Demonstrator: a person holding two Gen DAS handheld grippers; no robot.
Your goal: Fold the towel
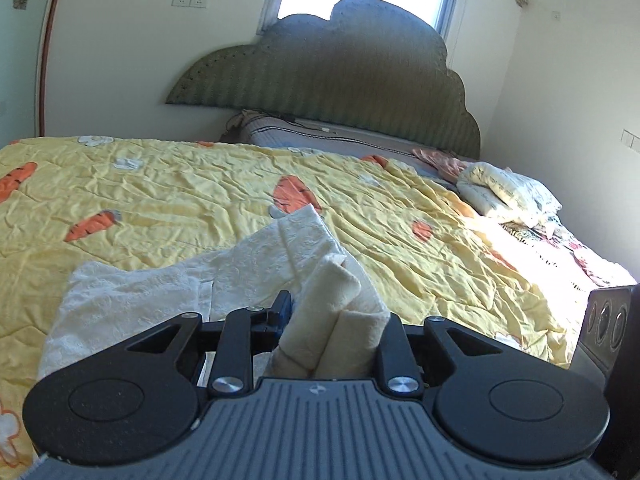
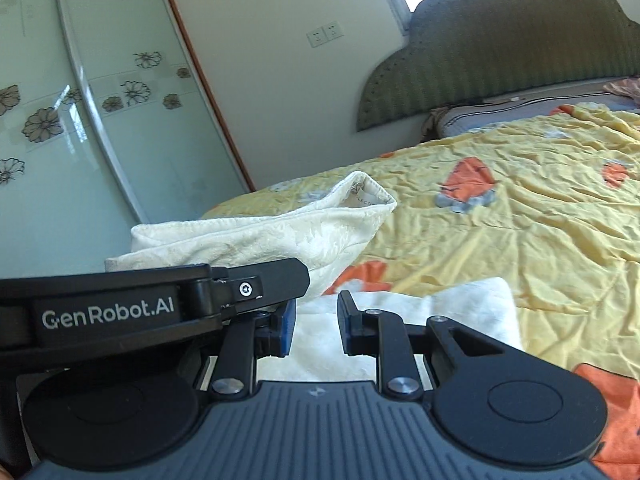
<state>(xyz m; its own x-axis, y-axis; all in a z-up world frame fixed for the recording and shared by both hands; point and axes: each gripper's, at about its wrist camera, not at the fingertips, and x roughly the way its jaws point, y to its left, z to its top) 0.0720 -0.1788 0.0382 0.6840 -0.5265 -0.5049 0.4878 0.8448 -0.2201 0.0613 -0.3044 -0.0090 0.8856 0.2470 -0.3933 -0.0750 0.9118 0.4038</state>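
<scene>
Cream terry towel (image 1: 168, 292), soft and limp, lies half-folded on the carrot-print quilt (image 1: 420, 232). Left gripper (image 1: 332, 320) clamps a bunched fold; right gripper (image 2: 316, 328) hovers parted, empty. Best pinched at hemmed corners.

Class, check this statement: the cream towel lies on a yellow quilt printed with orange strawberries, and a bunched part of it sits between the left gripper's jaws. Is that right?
One detail is wrong. The yellow quilt is printed with orange carrots, not strawberries, as the left wrist view shows. The rest holds: the cream towel lies on it, a bunched part between the left gripper's jaws.
</scene>
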